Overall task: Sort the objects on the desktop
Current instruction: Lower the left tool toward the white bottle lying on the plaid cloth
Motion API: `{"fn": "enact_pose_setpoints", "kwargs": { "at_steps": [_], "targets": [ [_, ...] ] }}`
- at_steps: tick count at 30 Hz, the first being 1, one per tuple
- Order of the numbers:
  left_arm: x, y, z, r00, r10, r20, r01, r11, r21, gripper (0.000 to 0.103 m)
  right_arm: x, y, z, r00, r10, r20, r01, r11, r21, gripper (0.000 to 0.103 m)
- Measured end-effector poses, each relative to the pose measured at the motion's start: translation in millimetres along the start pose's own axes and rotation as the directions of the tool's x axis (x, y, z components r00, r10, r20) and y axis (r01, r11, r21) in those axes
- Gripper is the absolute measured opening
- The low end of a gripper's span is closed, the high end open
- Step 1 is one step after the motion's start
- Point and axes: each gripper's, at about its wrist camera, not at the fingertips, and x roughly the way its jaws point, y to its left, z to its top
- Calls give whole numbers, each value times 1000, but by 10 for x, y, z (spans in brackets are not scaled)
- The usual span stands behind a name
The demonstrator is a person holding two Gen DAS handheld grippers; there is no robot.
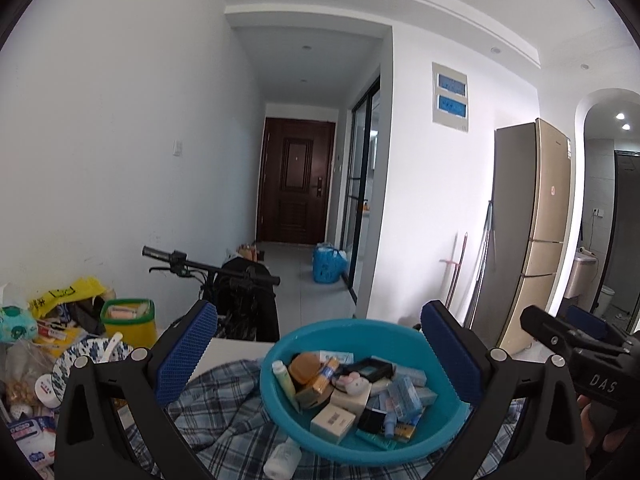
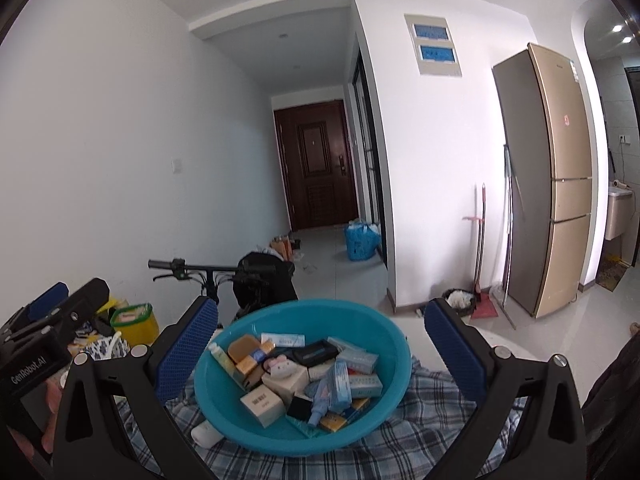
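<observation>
A teal plastic basin (image 1: 452, 412) (image 2: 304, 305) sits on a blue plaid cloth (image 1: 224, 412) (image 2: 420, 440). It holds several small boxes, tubes and bottles, among them a white box (image 1: 333, 420) (image 2: 262, 397) and a pink-and-white bunny figure (image 1: 354, 383) (image 2: 280, 365). A white bottle (image 1: 282, 458) (image 2: 206, 434) lies on the cloth against the basin's near left side. My left gripper (image 1: 320, 314) (image 2: 70, 296) hovers open before the basin, holding nothing. My right gripper (image 2: 320, 306) (image 1: 560, 318) is also open and empty, close beside it on the right.
Clutter fills the table's left: a yellow tub with green rim (image 1: 128, 322) (image 2: 134, 322), a blue-patterned plate (image 1: 86, 358), packets and wipes. A bicycle handlebar (image 1: 208, 268) stands beyond the table edge. A fridge (image 2: 548, 184) is far right.
</observation>
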Motion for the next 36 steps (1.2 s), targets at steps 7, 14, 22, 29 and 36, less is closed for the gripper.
{"fn": "enact_pose_setpoints", "kwargs": {
  "at_steps": [7,14,22,29,36],
  "targets": [
    [167,106,-212,996,42,-77,-41,999,13,103,174,-26,-237,995,-24,-101,25,1000,3,103],
    [252,107,-449,988,36,-151,-32,999,28,103,318,-69,-431,984,-28,-175,30,999,11,103],
    [442,153,-776,960,24,-280,-23,1000,7,103,465,-68,-654,967,-49,-250,51,999,0,103],
    [595,225,-1068,924,55,-377,-50,999,22,103,574,-15,-790,953,-51,-300,47,999,-18,103],
    [670,344,-1370,881,66,-469,-67,998,15,103,633,66,-914,938,-23,-347,17,1000,-21,103]
  ]
}}
